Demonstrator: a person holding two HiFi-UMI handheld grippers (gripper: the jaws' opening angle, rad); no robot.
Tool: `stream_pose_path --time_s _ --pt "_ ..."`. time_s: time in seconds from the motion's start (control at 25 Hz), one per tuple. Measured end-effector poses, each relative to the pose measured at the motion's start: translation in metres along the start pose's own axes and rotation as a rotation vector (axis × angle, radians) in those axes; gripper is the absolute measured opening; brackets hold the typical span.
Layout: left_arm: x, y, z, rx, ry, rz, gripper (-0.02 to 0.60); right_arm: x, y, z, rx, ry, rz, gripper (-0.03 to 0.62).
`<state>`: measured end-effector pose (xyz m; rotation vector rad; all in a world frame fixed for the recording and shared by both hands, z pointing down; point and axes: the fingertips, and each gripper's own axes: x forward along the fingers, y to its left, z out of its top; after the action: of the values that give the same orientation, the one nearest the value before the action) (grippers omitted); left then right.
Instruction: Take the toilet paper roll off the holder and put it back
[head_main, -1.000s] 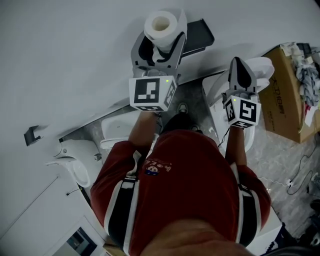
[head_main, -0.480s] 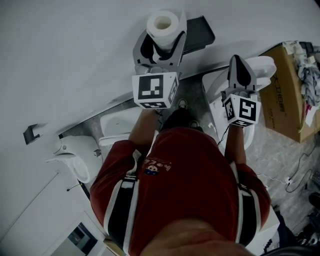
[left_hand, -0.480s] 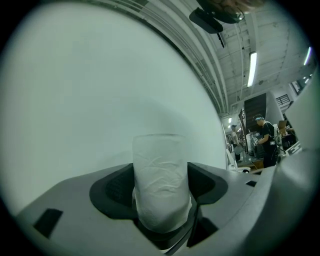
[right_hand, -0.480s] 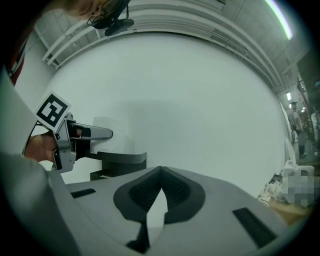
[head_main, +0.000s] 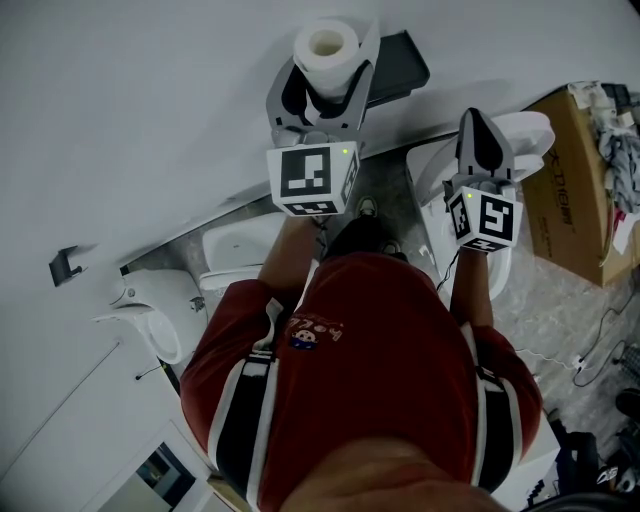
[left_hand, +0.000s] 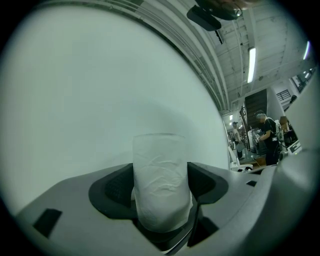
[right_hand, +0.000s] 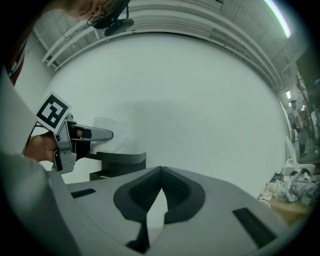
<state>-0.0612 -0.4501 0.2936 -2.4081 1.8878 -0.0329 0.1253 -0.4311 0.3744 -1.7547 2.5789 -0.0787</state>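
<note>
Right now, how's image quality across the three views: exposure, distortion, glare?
Head view: dim and underexposed, but the toilet paper roll reads sharp. Left gripper view: strong fisheye with dark corners, roll evenly lit, no glare. Right gripper view: same fisheye; ceiling light strip bright, shut jaws in soft shadow.

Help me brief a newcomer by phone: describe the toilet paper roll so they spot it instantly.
Start at the big white wall and find the dark holder fixed to it. Just left of that, the left tongs clamp the toilet paper roll: the only white cylinder, upright, hollow core showing on top.
</note>
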Motion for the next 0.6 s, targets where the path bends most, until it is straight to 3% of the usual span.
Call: stream_pose_path --time_s 0.6 --pt "-0.023 0.005 0.031 0.045 -0.059 0.051 0.377 -0.01 0.006 0.015 -0.009 -0.03 0.04 0.009"
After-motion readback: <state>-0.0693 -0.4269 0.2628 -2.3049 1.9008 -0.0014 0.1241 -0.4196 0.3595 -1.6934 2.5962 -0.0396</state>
